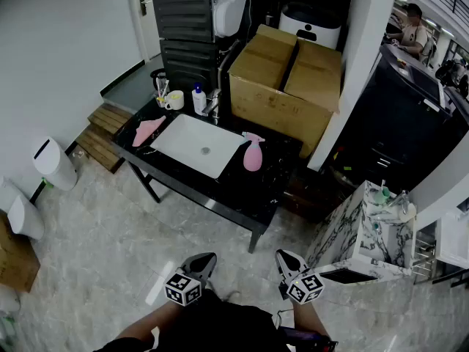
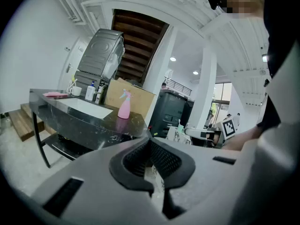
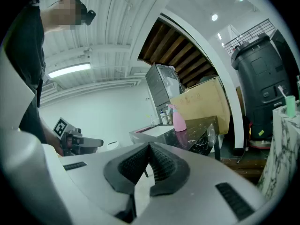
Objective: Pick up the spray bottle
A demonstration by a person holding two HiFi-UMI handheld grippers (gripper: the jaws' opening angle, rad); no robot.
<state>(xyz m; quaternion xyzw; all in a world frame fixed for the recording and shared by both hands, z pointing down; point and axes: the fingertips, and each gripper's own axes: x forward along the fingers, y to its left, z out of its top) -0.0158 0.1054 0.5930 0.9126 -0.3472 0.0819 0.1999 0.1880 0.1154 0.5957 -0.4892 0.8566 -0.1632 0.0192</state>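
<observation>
2 tongs pressed together, empty: my left tongs (image 1: 205, 261) and right tongs (image 1: 287, 259) hang well apart from the bottle (image 1: 253, 156), untouched on the counter (image 1: 264, 185); whole pickup remains.

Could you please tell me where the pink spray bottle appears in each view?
Head view: the pink spray bottle stands mid-picture on the black table.
Left gripper view: left of centre, at mid-height.
Right gripper view: slightly right of centre, at mid-height.
Shared landmark: the cardboard box behind it.

Cardboard box (image 1: 17, 261) cut off at the left edge.
</observation>
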